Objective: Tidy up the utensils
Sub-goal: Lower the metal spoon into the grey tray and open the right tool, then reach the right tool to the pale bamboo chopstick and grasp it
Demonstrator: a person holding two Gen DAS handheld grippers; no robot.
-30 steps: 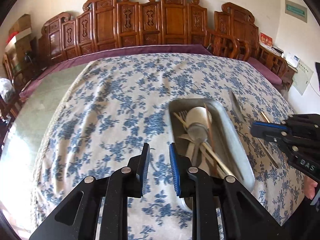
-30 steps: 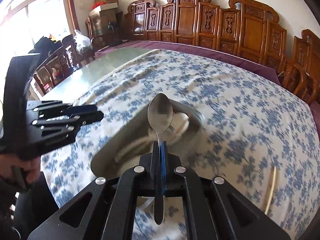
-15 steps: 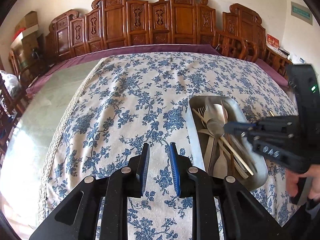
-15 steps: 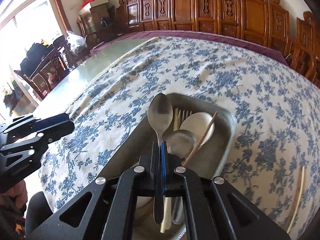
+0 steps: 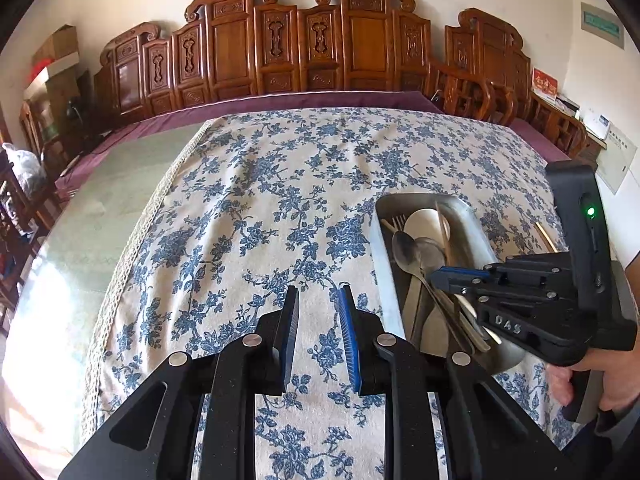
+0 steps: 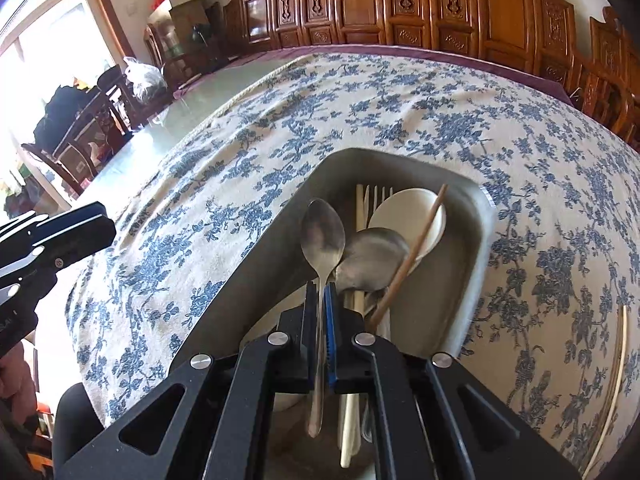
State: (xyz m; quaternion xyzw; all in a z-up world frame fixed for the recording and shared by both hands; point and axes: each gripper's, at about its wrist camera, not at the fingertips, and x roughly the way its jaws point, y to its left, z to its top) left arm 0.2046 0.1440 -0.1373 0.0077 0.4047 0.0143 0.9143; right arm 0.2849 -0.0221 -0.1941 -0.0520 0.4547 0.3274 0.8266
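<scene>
A metal tray (image 6: 476, 248) sits on the blue-flowered tablecloth and holds a white spoon (image 6: 412, 216), a big metal spoon (image 6: 372, 260), a fork and a wooden chopstick (image 6: 412, 256). My right gripper (image 6: 319, 292) is low inside the tray, its jaws slightly parted around the handle of a small metal spoon (image 6: 322, 236). In the left wrist view the tray (image 5: 472, 216) lies at the right with the right gripper (image 5: 440, 276) over it. My left gripper (image 5: 318, 300) is open and empty above the cloth, left of the tray.
A pale chopstick (image 6: 618, 364) lies on the cloth right of the tray; another stick (image 5: 546, 236) shows beyond it in the left wrist view. Carved wooden chairs (image 5: 320, 48) line the far table edge. Bare green tabletop (image 5: 112, 200) lies to the left.
My right gripper has carried the small spoon down into the tray, and its jaws have eased apart a little. The left gripper has drifted left, away from the tray.
</scene>
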